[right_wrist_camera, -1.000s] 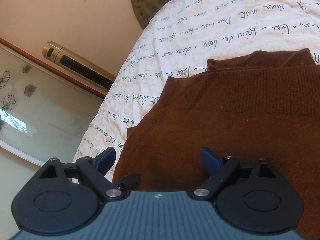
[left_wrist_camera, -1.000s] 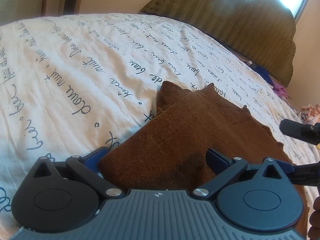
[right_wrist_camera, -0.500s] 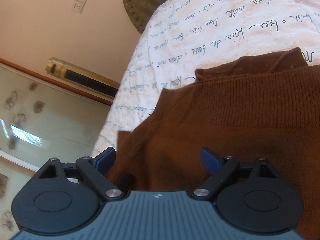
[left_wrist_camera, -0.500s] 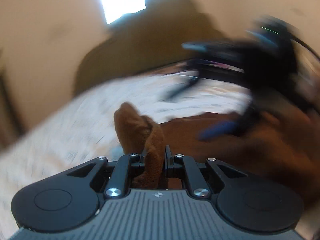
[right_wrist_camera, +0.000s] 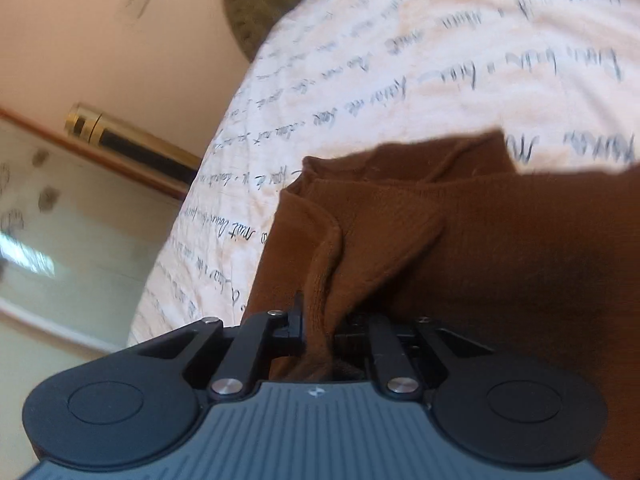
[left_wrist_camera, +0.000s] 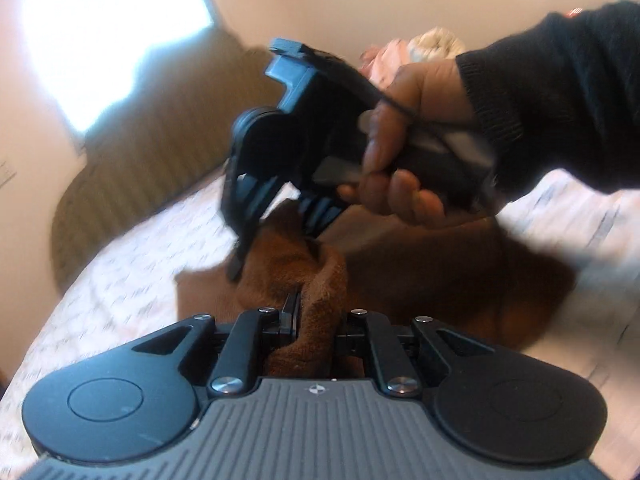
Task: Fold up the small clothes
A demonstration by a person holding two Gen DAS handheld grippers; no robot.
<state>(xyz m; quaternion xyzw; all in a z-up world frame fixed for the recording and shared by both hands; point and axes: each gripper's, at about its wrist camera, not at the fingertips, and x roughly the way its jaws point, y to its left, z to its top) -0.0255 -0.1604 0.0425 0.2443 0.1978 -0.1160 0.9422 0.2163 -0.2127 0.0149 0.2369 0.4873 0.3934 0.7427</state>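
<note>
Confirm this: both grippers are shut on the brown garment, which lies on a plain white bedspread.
One thing is wrong: the bedspread is not plain, it is printed with dark handwriting, as the right wrist view shows. Both the left gripper and right gripper are shut on the brown garment.

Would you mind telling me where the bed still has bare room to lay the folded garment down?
Bare bedspread lies between the brown garment and the headboard, and left toward the bed's edge. It is crowded where the left gripper and right gripper pinch the cloth.
</note>
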